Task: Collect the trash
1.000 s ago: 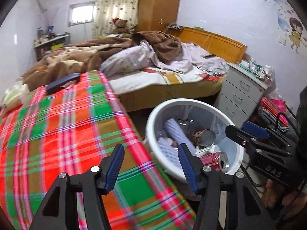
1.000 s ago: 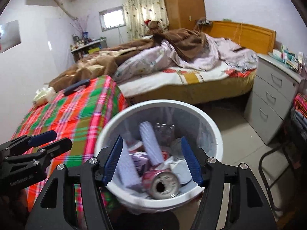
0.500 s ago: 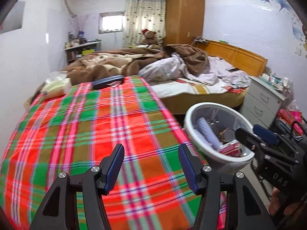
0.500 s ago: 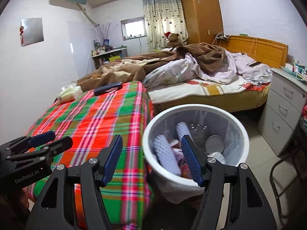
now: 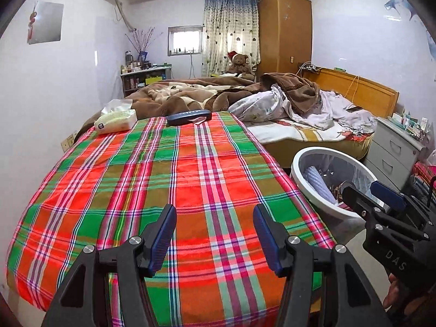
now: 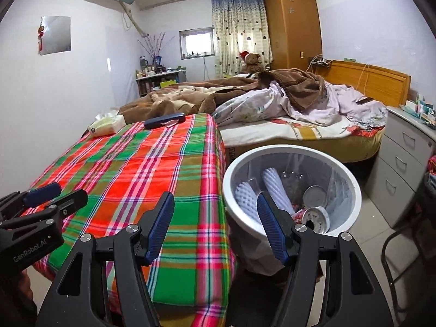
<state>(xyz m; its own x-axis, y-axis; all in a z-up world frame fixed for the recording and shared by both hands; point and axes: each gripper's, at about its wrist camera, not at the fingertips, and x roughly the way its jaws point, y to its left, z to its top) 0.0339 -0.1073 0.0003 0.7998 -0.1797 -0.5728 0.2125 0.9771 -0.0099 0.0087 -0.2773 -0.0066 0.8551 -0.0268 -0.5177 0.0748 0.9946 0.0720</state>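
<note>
A bedroom seen from two hand-held grippers, both angled down over a counter (image 5: 190, 179) draped in a red, green and orange plaid cloth.

The left gripper (image 5: 214, 234) hangs above the near part of the cloth; its jaws stand apart with nothing between them. The right gripper (image 6: 215, 226) sits at the counter's right corner, its jaws also apart and empty, one finger over the cloth and the other over the rim of a white trash bin (image 6: 351, 190).

The bin stands on the floor just beside the counter's right edge, probably so that items can be dropped straight in from the top. It already holds the collected trash: white foam sleeves (image 6: 275, 188), a drink can (image 6: 316, 218) lying on its side, a round tin (image 6: 314, 194) and other scraps too jumbled to name.

At the far end of the counter lie a tissue pack (image 5: 115, 121) and a dark blue case (image 5: 189, 116), well apart from both grippers. Neither looks like rubbish, and the cloth shows no loose trash, so the collecting seems close to done.

Behind is an unmade bed (image 5: 286, 109) with brown blankets.
</note>
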